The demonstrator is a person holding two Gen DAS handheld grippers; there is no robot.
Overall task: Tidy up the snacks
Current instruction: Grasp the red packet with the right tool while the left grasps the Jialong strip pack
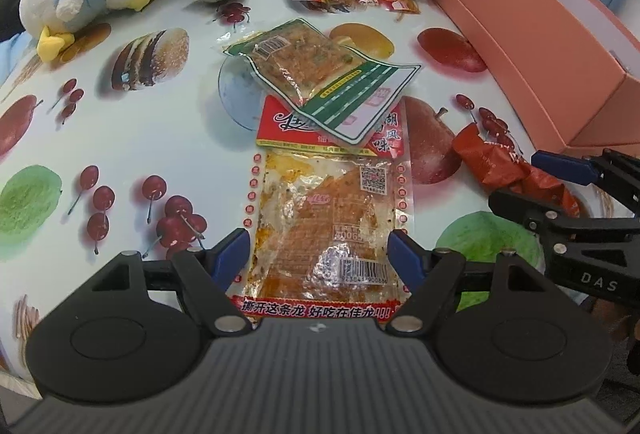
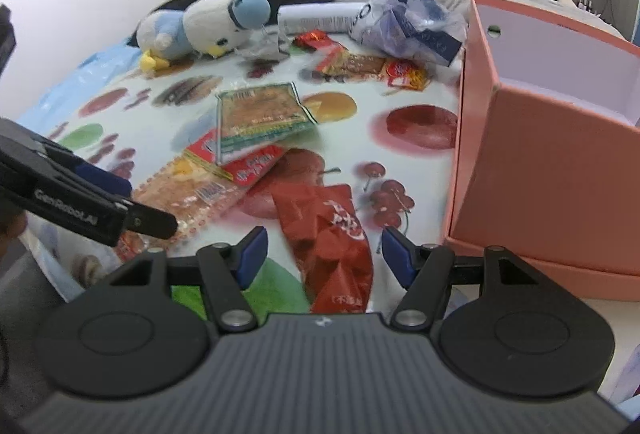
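- My left claw (image 1: pixel 320 254) is spread wide, its blue pads either side of the clear spicy snack pack (image 1: pixel 324 230) lying flat on the fruit-print desk (image 1: pixel 160 138), not yet pinching it.
- My right claw (image 2: pixel 324 254) is likewise released, straddling the crumpled red snack bag (image 2: pixel 332 234).
- The green snack pack (image 1: pixel 316 74) overlaps the clear one's far end, so lifting may drag it.
- The pink box (image 2: pixel 540 174) stands open just beside, probably the destination.
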